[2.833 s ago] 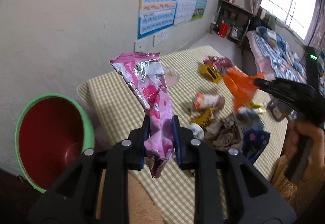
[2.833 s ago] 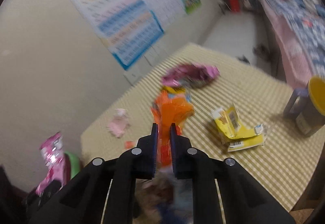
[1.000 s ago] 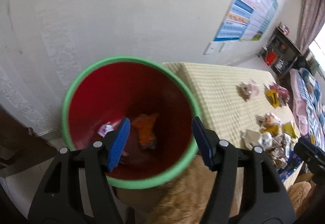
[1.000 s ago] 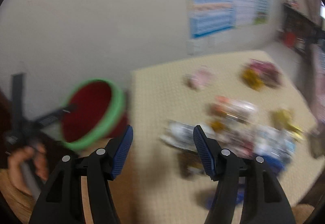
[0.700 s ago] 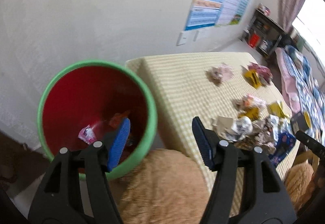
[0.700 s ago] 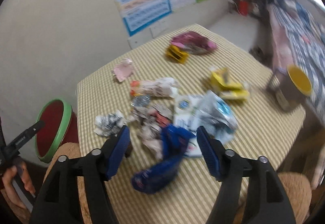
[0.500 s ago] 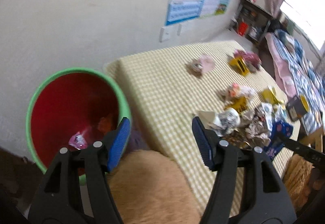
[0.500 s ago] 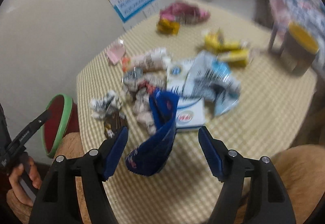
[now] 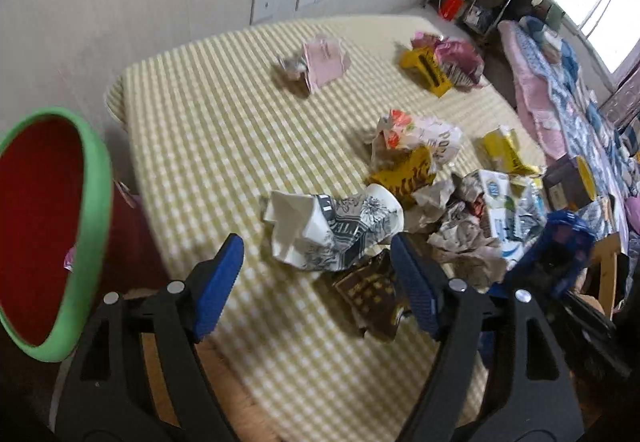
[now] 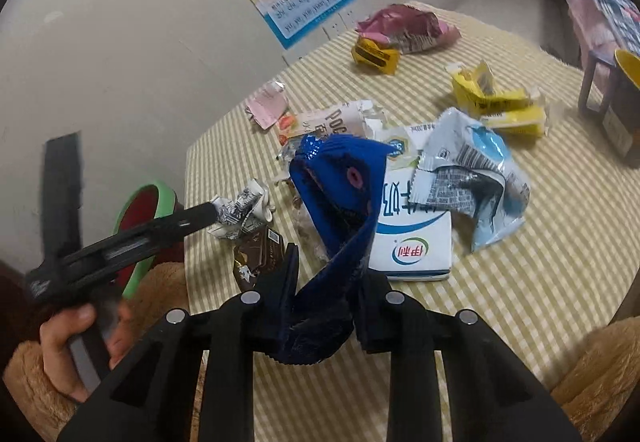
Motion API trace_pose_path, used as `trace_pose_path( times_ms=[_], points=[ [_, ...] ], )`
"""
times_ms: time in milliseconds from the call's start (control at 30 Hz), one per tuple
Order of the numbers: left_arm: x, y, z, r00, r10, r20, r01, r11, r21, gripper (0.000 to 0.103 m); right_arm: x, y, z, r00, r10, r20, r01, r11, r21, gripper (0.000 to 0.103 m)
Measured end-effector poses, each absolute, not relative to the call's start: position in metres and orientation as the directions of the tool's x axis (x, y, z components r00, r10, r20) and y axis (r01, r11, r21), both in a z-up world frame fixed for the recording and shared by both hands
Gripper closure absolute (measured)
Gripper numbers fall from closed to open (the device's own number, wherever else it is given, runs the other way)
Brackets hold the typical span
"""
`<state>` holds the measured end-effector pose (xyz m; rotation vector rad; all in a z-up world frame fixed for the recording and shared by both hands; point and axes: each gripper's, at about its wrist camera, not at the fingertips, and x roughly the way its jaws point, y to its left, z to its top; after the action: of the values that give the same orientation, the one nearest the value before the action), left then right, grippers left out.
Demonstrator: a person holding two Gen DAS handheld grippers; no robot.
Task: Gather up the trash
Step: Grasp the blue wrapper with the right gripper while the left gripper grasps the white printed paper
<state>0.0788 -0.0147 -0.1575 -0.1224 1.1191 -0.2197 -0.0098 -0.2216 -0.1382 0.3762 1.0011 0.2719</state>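
Note:
My right gripper is closing its jaws on a dark blue wrapper, which stands up pinched between the pads above the table. The same blue wrapper shows at the right edge of the left wrist view. My left gripper hangs over the near table edge with its jaws opening. Nothing is between its pads; a crumpled white-and-black paper cup lies just beyond them. A red bin with a green rim stands left of the table.
The checked tablecloth carries several pieces of trash: a brown wrapper, a pink wrapper, a yellow box, a milk carton, a pale blue packet. A mug stands far right.
The left gripper swung from above the bin to over the table and widened. The right gripper's jaws, open around the blue wrapper before, have come together on it.

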Motion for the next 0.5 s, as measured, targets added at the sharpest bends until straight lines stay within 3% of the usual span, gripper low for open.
trace_pose_path(
  times_ms=[133,300,400,500],
  points=[
    [0.086,-0.041,-0.167,0.416,-0.190,-0.889,0.177,0.976,-0.126,0.026,-0.012,-0.218,-0.138,0.505,0.401,-0.764,-0.068,0.901,0.428,0.079],
    [0.101,-0.055,-0.180,0.379,-0.188,-0.906,0.177,0.976,-0.128,0.026,-0.007,-0.218,-0.140,0.510,0.412,-0.755,-0.086,0.898,0.432,0.079],
    [0.107,-0.053,-0.190,0.347,-0.187,-0.919,0.147,0.979,-0.144,0.036,-0.010,-0.218,-0.139,0.514,0.418,-0.749,-0.092,0.895,0.436,0.079],
    [0.103,-0.049,-0.187,0.362,-0.200,-0.910,0.153,0.976,-0.154,0.037,-0.012,-0.218,-0.137,0.521,0.418,-0.744,-0.099,0.896,0.434,0.079]
  ],
)
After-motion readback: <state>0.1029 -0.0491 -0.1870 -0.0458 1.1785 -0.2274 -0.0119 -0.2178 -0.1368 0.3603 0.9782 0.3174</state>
